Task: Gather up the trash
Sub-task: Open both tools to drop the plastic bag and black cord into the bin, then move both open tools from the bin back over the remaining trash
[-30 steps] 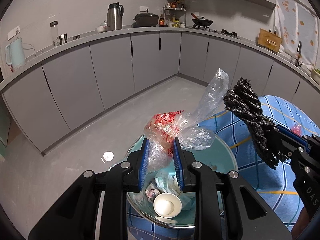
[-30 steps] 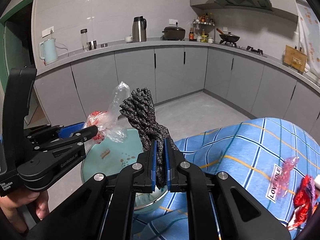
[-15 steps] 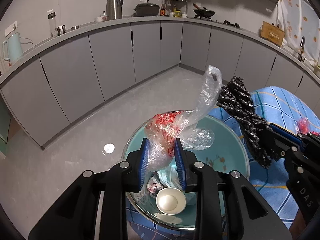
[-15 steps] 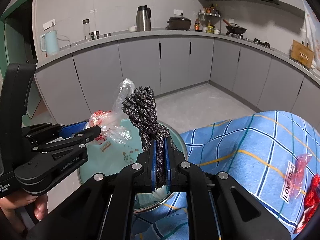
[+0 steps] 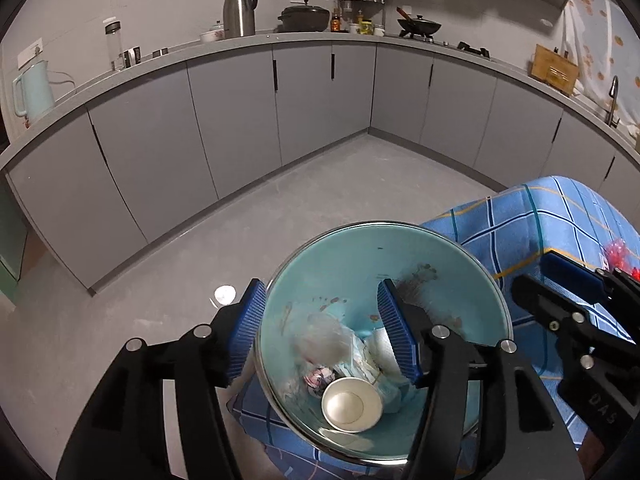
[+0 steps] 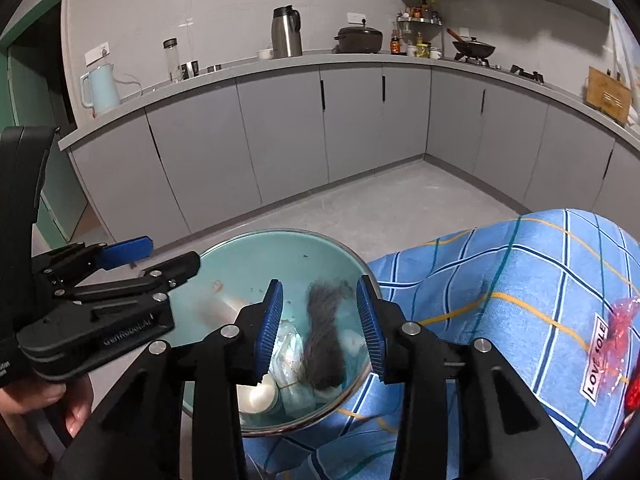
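Over the teal bowl (image 6: pixel 224 256), both jaw pairs have just been opened, left gripper (image 5: pixel 320 332) and right gripper (image 6: pixel 320 324) left empty, plastic bag (image 5: pixel 320 340) and dark cord bundle (image 6: pixel 324 340) dropped inside (blurred), so light plastic could be snagged out on withdrawal

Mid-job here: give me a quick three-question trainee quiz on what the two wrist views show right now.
1. True or false: the right tongs grip the dark cord.
2. Where is the white cup? A) in the bowl B) on the floor C) on the counter
3. What lies on the blue checked cloth at the right edge of the right wrist view?

Key:
1. False; the pads stand apart, having just been opening, and the cord lies blurred in the bowl.
2. A
3. Red wrappers.
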The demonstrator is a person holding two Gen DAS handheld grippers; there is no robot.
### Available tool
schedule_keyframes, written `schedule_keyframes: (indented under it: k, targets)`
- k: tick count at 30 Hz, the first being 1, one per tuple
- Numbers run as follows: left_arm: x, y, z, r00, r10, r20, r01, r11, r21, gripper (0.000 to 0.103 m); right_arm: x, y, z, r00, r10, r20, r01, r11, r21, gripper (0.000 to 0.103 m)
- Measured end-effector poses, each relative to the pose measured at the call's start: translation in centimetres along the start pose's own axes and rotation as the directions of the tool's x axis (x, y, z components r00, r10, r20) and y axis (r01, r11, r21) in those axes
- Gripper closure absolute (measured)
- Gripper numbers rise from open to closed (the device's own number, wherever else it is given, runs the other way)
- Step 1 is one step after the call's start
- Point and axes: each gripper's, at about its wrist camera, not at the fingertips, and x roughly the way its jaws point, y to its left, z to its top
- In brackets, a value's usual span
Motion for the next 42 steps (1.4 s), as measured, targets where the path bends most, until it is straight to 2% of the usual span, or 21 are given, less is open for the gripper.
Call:
schedule_keyframes:
  k: [5, 9, 14, 18, 24, 32, 42]
  targets:
    - [-0.2, 0.2, 0.0, 1.0, -0.007, 0.003, 0.007, 1.0, -0.003, 0.044, -1.0, -0.7, -0.2, 1.0, -0.007, 0.012, 0.007, 1.0, 0.019, 0.06]
    - [-0.5, -0.3, -0.1, 1.0, -0.016, 0.009, 0.015, 1.0, 0.01, 0.038, -1.8, -1.0, -0.6, 1.0, -0.019, 0.018, 0.018, 0.999, 0.031, 0.06]
    - [-1.1, -0.8, -0.1, 0.999, -0.026, 0.02, 0.025, 1.0, 0.019, 0.036, -2.6, -1.2, -1.0, 0.999, -0.028, 0.024, 0.027, 0.999, 0.038, 0.059]
    - [-1.7, -1.1, -0.2, 0.998, -0.042, 0.035, 0.042, 0.999, 0.007, 0.028, -3.4, -1.8, -1.4, 0.998, -0.047, 0.03, 0.046, 0.998, 0.049, 0.059]
    - [-2.1, -2.5, -0.5, 0.997, -0.067, 0.036, 0.066, 0.997, 0.036, 0.027, -5.0, -3.5, -2.1, 0.995, -0.086, 0.042, 0.083, 0.994, 0.078, 0.058]
    - [-2.7, -6.3, -1.4, 0.991, -0.129, 0.021, 0.126, 0.986, 0.11, 0.026, -8.1, -6.6, -3.9, 0.984, -0.172, 0.053, 0.165, 0.98, 0.112, 0.057]
    - [-3.9, -12.8, -2.0, 0.977, -0.214, 0.009, 0.208, 0.955, 0.211, 0.022, -11.9, -11.6, -5.8, 0.96, -0.273, 0.064, 0.255, 0.946, 0.201, 0.055]
